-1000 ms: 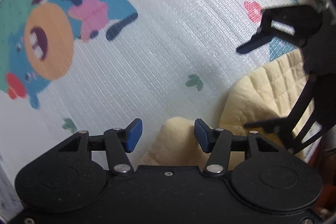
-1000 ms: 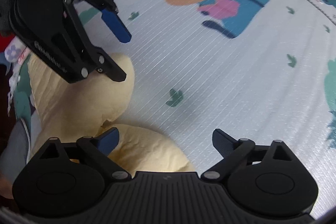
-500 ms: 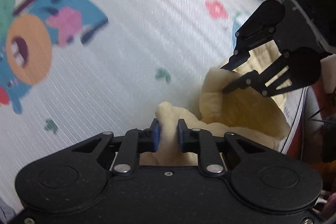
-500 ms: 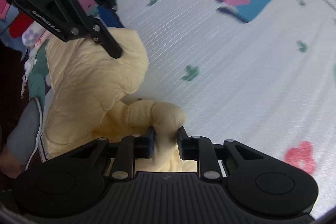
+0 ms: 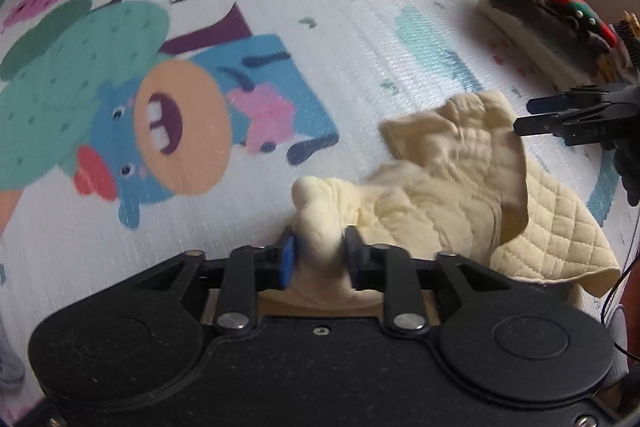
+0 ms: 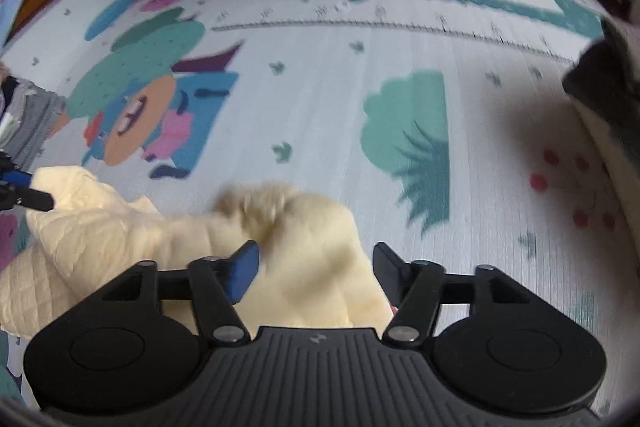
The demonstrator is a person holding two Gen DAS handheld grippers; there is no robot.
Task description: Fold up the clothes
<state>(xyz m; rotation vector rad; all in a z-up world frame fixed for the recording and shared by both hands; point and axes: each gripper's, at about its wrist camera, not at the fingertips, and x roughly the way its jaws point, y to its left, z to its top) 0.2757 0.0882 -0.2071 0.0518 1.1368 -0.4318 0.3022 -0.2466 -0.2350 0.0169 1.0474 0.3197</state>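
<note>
Between left gripper (image 5: 319, 255) fingers, bunched cream garment (image 5: 460, 187) corner.

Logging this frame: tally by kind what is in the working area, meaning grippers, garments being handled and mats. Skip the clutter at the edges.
Grippers: 2 (left gripper clamped on the cloth, right gripper open over it)
Garments being handled: 1 (cream quilted garment)
Mats: 1 (cartoon play mat)
Total: 4
</note>
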